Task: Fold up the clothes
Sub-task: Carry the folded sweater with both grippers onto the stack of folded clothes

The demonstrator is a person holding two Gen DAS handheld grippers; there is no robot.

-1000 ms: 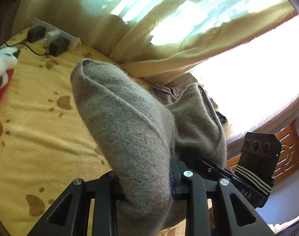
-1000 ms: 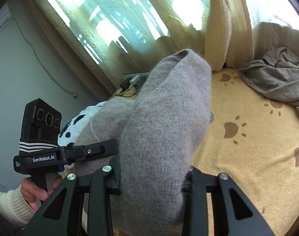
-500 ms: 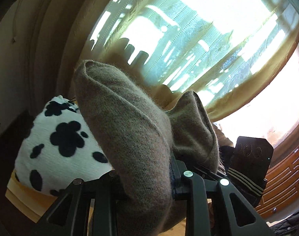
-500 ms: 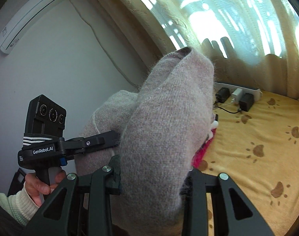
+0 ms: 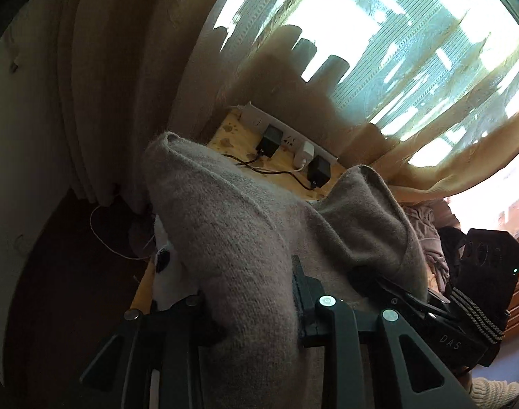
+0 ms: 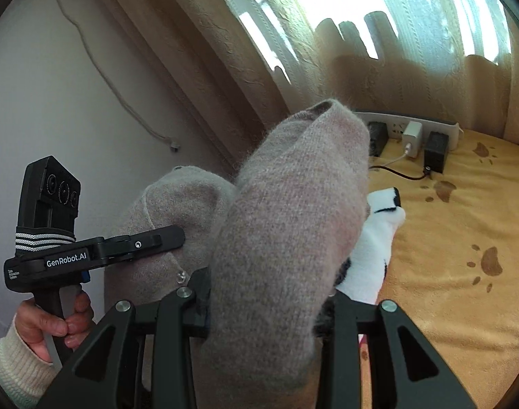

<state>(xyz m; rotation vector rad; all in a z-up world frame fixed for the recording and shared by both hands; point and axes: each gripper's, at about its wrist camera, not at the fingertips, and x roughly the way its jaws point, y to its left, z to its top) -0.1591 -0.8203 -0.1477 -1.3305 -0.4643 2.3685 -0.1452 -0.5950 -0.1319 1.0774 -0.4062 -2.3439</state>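
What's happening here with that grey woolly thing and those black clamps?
A person is folding clothes with two hand-held grippers. The left gripper and the right gripper are each shut on a bunch of the same grey sweater, held up over a yellow blanket. It isn't folded or laid flat yet.

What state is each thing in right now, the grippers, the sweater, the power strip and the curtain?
Left gripper: shut on sweater.
Right gripper: shut on sweater.
Sweater: bunched, held up between both grippers.
Power strip: lying on bed, three plugs in.
Curtain: drawn, backlit.
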